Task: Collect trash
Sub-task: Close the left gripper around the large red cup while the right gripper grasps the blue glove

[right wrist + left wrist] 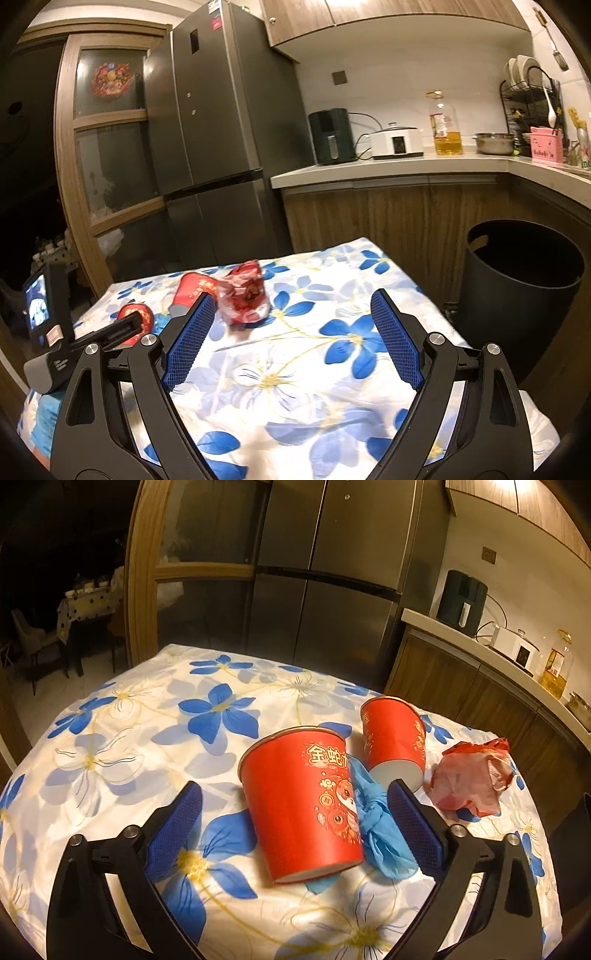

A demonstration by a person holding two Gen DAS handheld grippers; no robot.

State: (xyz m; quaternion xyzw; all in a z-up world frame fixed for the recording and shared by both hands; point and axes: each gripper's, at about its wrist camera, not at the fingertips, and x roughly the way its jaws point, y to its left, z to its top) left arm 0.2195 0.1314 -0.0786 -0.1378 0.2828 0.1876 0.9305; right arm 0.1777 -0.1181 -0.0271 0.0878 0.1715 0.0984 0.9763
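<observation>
Black bin (524, 280) stands at right edge of right-wrist view, off the floral tablecloth (295, 387).

Left gripper (295, 830), jaws apart, straddles the nearer red paper cup (299, 805) lying at centre frame; blue knotted bag (376, 823) touches it.

Right gripper (291, 339) spread, empty; crumpled red wrapper (243, 291) ahead, upper left.

Suggest centring the cup before closing, excluding the bag.

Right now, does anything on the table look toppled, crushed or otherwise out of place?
Yes. Two red paper cups, the near one and the far one, lie tipped on their sides on the floral tablecloth. A knotted blue plastic scrap sits between them, and a crumpled red wrapper lies to their right.
</observation>
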